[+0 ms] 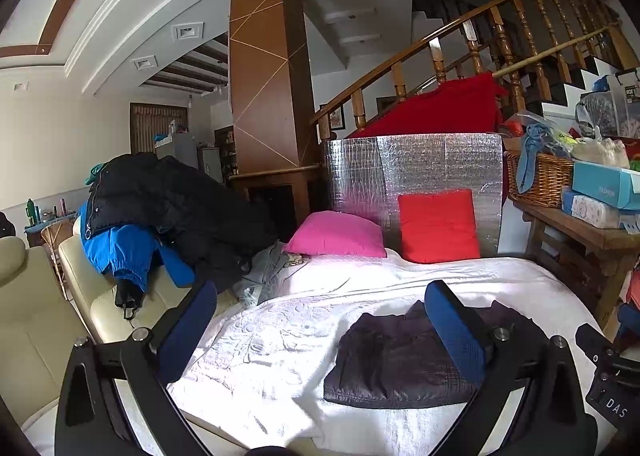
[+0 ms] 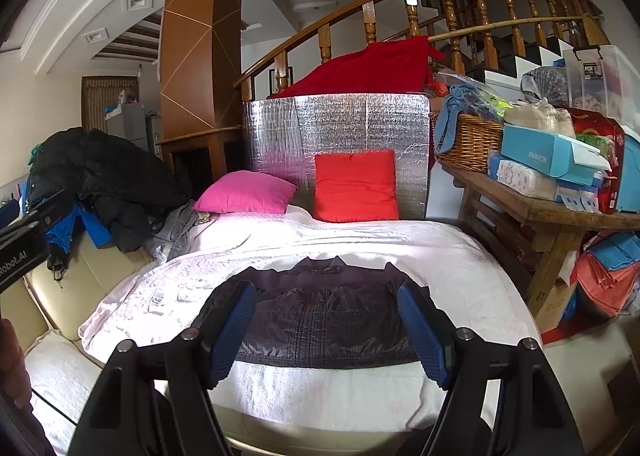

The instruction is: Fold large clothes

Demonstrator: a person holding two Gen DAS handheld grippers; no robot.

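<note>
A dark grey quilted jacket point(image 2: 324, 316) lies folded into a compact rectangle on the white bed cover point(image 2: 280, 248), collar at the far side. It also shows in the left wrist view point(image 1: 396, 364), toward the right. My left gripper point(image 1: 320, 296) is open and empty, above the bed to the left of the jacket. My right gripper point(image 2: 326, 296) is open and empty, held above the jacket's near edge, one finger on each side. The left gripper's body shows at the left edge of the right wrist view point(image 2: 20, 252).
A pile of black and blue coats point(image 1: 160, 216) sits on the cream sofa point(image 1: 48, 316) at left. A pink pillow point(image 2: 246, 192) and a red pillow point(image 2: 354, 186) lean against a silver foil board point(image 2: 340, 128). A cluttered wooden table point(image 2: 560, 212) stands right of the bed.
</note>
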